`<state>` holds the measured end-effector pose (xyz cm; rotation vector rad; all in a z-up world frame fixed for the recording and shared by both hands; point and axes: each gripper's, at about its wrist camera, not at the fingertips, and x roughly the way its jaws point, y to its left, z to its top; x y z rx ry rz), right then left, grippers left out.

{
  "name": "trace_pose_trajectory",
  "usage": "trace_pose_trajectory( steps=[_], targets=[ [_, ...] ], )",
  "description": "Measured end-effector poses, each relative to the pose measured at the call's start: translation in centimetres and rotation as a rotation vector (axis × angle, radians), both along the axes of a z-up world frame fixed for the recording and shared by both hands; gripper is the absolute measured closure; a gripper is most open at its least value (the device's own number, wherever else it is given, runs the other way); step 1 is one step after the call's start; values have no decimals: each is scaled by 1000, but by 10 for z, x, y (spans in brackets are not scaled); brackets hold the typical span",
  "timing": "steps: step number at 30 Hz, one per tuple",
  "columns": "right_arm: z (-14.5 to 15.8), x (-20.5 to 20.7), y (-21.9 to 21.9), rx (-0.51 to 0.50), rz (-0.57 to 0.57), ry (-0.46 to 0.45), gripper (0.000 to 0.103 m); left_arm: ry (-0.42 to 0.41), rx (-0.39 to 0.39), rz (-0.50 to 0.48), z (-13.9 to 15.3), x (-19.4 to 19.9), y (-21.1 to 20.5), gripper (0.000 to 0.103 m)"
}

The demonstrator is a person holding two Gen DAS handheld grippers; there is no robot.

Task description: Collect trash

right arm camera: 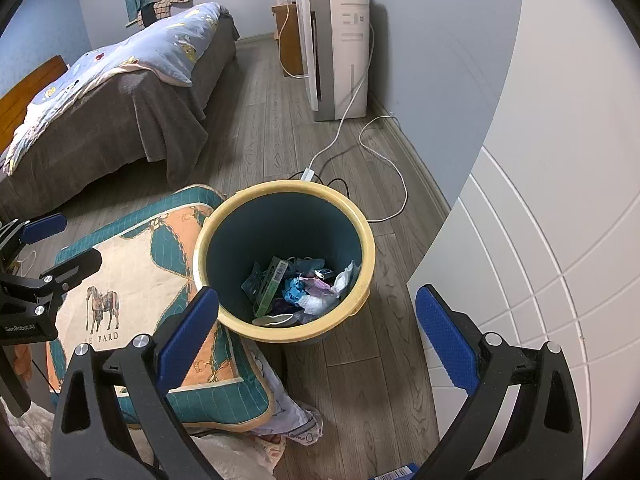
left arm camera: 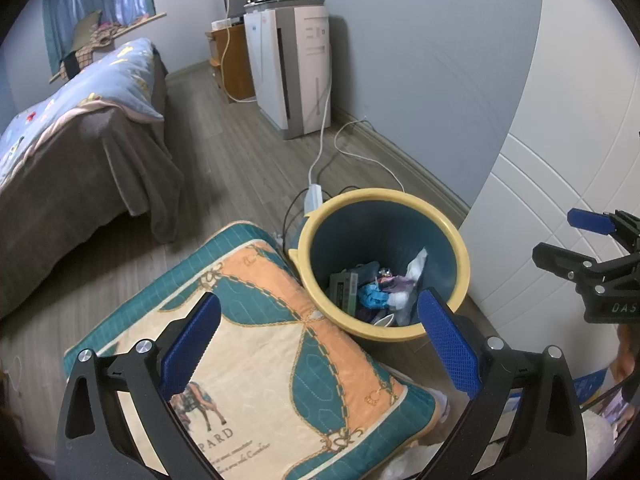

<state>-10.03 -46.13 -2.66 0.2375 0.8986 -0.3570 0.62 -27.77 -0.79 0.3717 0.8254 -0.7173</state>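
Note:
A round bin with a yellow rim [left arm camera: 382,196] and dark teal inside stands on the wood floor; it also shows in the right wrist view [right arm camera: 280,186]. Several pieces of trash [left arm camera: 376,292] lie at its bottom, among them a green box, blue and white crumpled paper [right arm camera: 296,288]. My left gripper [left arm camera: 320,340] is open and empty, above a patterned cushion [left arm camera: 256,360] beside the bin. My right gripper [right arm camera: 316,328] is open and empty, just in front of the bin. Each gripper shows at the edge of the other's view.
A bed [left arm camera: 80,128] with a blue quilt stands at the left. A white air purifier [right arm camera: 340,52] stands by the wall, with white cables [right arm camera: 384,160] on the floor behind the bin. A white panelled door [right arm camera: 540,240] is at the right. Crumpled plastic [right arm camera: 296,420] lies under the cushion.

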Motion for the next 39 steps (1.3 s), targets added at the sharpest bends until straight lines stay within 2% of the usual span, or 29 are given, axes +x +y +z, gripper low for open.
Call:
trace_pose_trajectory(
  steps=[23,31,39],
  targets=[
    [-1,0,-1,2,0,-1,6,9,-7,0,-2,-2,0,5],
    [-1,-1,2,5,-9,5,6,-45,-6,-9,0,-7,-2,5],
    [-3,3,11,5,-16,21,6,-20,4,-7,2,-4,0,5]
  ],
)
